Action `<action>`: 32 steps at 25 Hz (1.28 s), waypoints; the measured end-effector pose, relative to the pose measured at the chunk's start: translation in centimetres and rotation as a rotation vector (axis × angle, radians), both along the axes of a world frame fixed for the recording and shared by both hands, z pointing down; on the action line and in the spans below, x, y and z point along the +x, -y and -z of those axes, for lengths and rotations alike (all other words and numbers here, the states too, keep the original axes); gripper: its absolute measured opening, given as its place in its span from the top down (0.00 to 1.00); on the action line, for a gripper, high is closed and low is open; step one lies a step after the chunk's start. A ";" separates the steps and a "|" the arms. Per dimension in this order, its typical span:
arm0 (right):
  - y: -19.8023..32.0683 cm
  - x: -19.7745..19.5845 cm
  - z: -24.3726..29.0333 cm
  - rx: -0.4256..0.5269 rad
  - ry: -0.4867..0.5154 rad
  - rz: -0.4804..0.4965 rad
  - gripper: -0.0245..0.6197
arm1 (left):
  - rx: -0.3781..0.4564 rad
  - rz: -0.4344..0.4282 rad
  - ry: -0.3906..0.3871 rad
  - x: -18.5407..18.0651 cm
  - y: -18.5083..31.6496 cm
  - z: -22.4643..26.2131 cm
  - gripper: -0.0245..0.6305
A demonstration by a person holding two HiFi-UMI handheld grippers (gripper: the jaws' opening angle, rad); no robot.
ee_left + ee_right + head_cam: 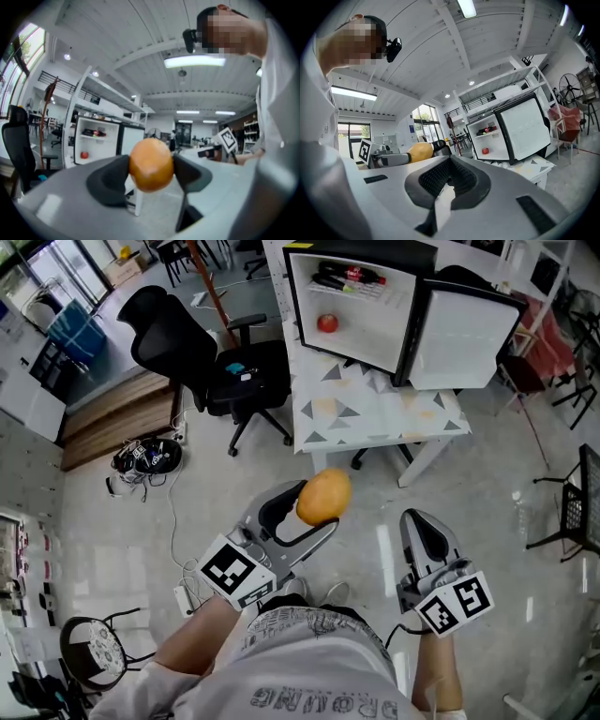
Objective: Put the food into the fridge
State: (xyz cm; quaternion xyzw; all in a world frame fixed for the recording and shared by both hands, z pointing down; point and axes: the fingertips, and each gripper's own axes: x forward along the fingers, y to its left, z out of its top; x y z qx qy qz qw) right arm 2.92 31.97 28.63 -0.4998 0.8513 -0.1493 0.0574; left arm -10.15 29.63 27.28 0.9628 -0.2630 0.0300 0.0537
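An orange round fruit (323,497) is clamped between the black pads of my left gripper (314,507), held in the air in front of the person. In the left gripper view the fruit (151,164) fills the gap between the jaws. My right gripper (424,532) hangs to the right with its pads together and nothing in them; its own view shows the pads (449,180) touching. The small fridge (352,301) stands ahead on a patterned table (375,413), door (466,334) swung open to the right. A red fruit (327,323) lies inside, dark items on the shelf above.
A black office chair (211,357) stands left of the table. A cable bundle (145,457) lies on the floor at left, a round stool (94,652) at bottom left. Black chair frames (572,502) stand at the right edge.
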 end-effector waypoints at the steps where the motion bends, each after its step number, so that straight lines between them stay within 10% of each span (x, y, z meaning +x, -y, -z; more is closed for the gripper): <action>1: 0.1 0.4 -0.1 -0.001 0.001 0.002 0.96 | -0.001 0.005 0.003 0.3 0.0 -0.1 0.50; 32: 9.8 2.8 -3.6 -0.045 -0.005 0.016 0.96 | -0.039 0.055 -0.002 1.4 10.4 -3.5 0.50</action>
